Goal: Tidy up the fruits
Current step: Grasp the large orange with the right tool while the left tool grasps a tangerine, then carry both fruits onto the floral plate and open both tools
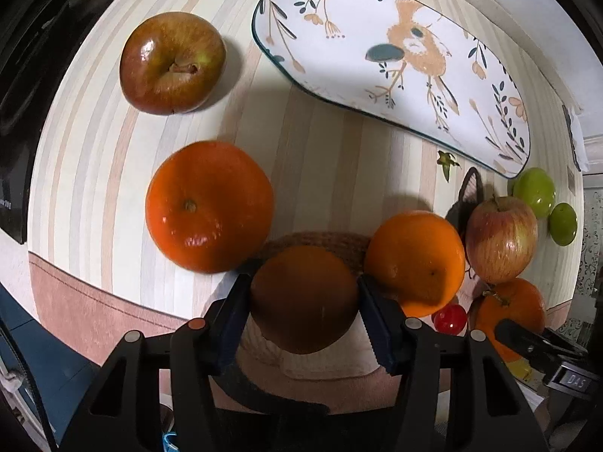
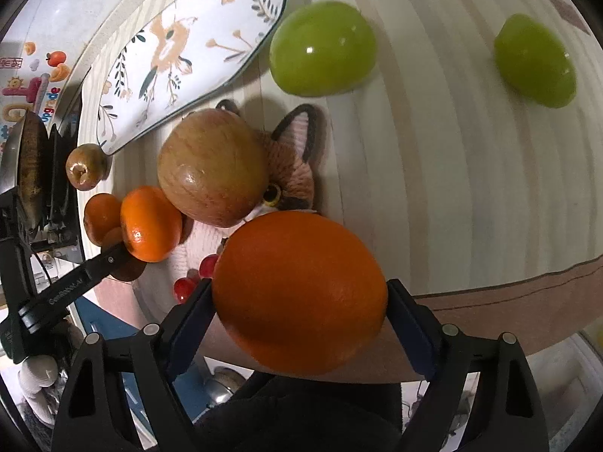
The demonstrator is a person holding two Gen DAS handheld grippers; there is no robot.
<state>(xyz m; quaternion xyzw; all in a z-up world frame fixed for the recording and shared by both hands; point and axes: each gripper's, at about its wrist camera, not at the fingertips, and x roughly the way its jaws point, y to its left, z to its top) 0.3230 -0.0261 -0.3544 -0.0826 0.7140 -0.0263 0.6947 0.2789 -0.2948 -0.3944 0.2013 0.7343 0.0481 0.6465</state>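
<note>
The left tongs [image 1: 303, 278] point straight down with their jaws partly closed. The pads sit against both sides of a shaded orange [image 1: 303, 297], which rests at the near edge of the striped tablecloth [image 1: 320, 150]. The right tongs [image 2: 299, 283] stand much wider. Their pads meet the flanks of a larger orange [image 2: 299, 293], also near the table's edge.

There are four oranges in all. Besides the two gripped ones, a bright one [image 1: 209, 205] lies just left of the left tongs, and another [image 1: 414, 261] lies just to their right, on a knitted fox mat [image 2: 294, 173].

There are two apples. A dark red one [image 1: 171, 62] lies apart on the far left. A streaked red-yellow one [image 1: 501, 237] sits on the mat, touching the ungripped orange beside it.

Two green fruits [image 2: 322, 47] [image 2: 535, 62] lie beyond, and the nearer one is just beside the plate's end. Two small red fruits [image 2: 205, 265] [image 2: 182, 288] sit by the right tongs' left finger.

One oval plate [image 1: 471, 75], printed with a bird and leaves, lies at the far side of the table.
</note>
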